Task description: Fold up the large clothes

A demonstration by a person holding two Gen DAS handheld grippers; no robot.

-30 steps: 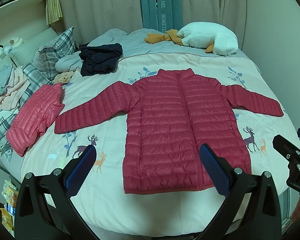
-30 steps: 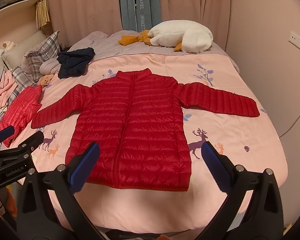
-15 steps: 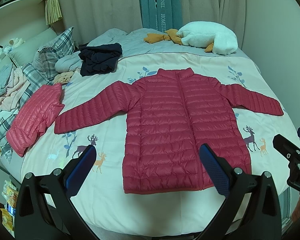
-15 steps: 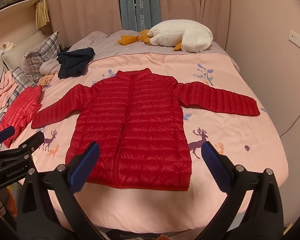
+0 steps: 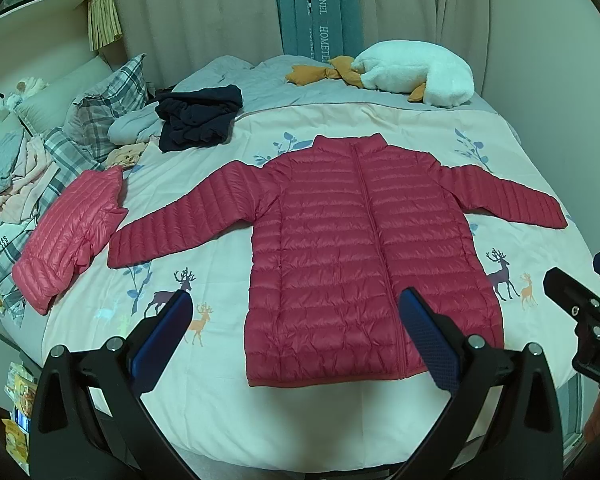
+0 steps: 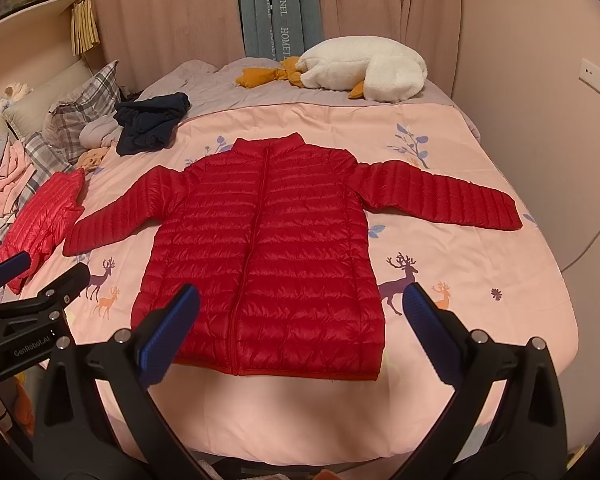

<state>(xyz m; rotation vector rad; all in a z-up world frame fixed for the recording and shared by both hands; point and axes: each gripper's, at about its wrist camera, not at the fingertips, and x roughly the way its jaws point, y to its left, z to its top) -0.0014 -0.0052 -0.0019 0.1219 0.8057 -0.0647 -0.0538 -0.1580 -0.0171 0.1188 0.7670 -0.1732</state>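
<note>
Left wrist view: The left hand-held gripper [image 5: 296,324] hangs above the near edge of the bed [image 5: 320,408], its jaws wide apart and holding nothing. The red jacket [image 5: 364,264] lies flat on the bedspread, front up, zipper closed, collar toward the far side. Both sleeves are spread outward; the hem is nearest the camera. The blue fingertips [image 5: 428,328] frame the lower part of the jacket without touching it. A folded pink jacket [image 5: 68,236] lies to the left, just beyond the tip of the left sleeve. A dark garment [image 5: 198,118] sits crumpled farther back on the left, near plaid pillows [image 5: 108,108]. A white plush goose [image 5: 416,72] rests at the far side of the bed. The right hand-held gripper [image 5: 580,300] enters at the right edge.

Right wrist view: The right hand-held gripper [image 6: 298,318] is likewise spread apart and empty, poised above the near edge of the bed [image 6: 300,412]. The jacket [image 6: 264,256] appears centred, its hem between the two fingertips [image 6: 172,324] in the frame. The pink jacket [image 6: 40,220], dark garment [image 6: 152,122] and goose [image 6: 368,68] hold the same places. The left hand-held gripper [image 6: 32,280] shows at the left edge, near the pink jacket.
</note>
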